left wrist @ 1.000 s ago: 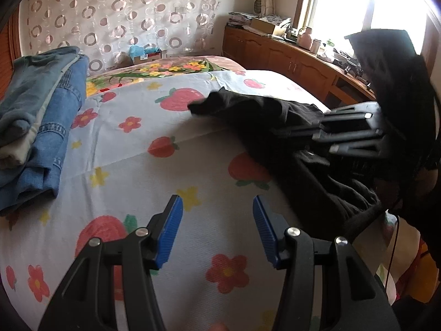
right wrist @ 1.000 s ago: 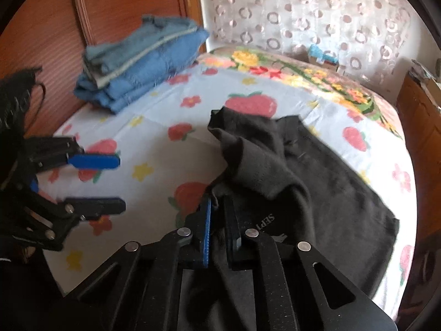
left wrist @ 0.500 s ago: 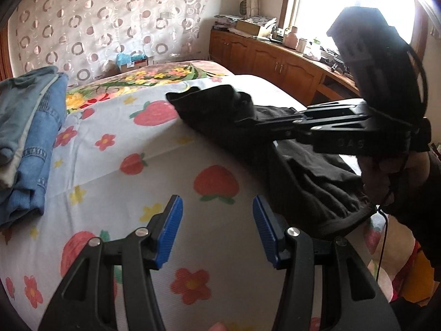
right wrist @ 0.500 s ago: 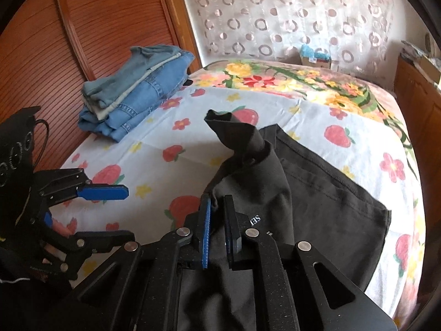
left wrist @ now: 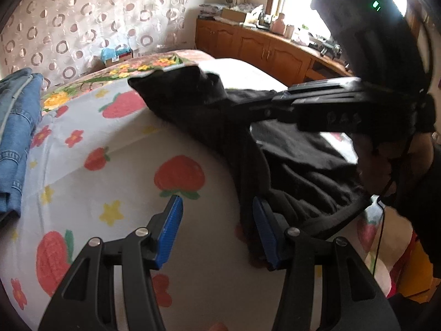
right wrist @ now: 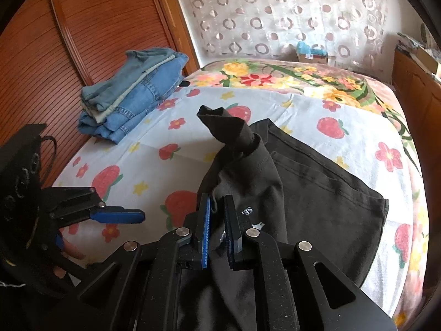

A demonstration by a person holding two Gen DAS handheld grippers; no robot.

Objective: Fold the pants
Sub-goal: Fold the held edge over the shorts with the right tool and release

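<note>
Black pants lie crumpled on the strawberry-print bed sheet, one leg end raised toward the far side. My right gripper is shut on a fold of the pants near the waistband and lifts it. In the left wrist view the pants spread to the right, with the right gripper's body above them. My left gripper is open and empty, low over the sheet, its right finger beside the pants' near edge. It also shows in the right wrist view.
A stack of folded blue jeans sits at the bed's far left by a wooden headboard. A floral blanket covers the far end. Wooden cabinets with clutter stand under the window at the right.
My right gripper has lifted the held fold higher and pulled the pants back, raising the leg end. My left gripper has moved right, closer to the pants' edge, still open.
</note>
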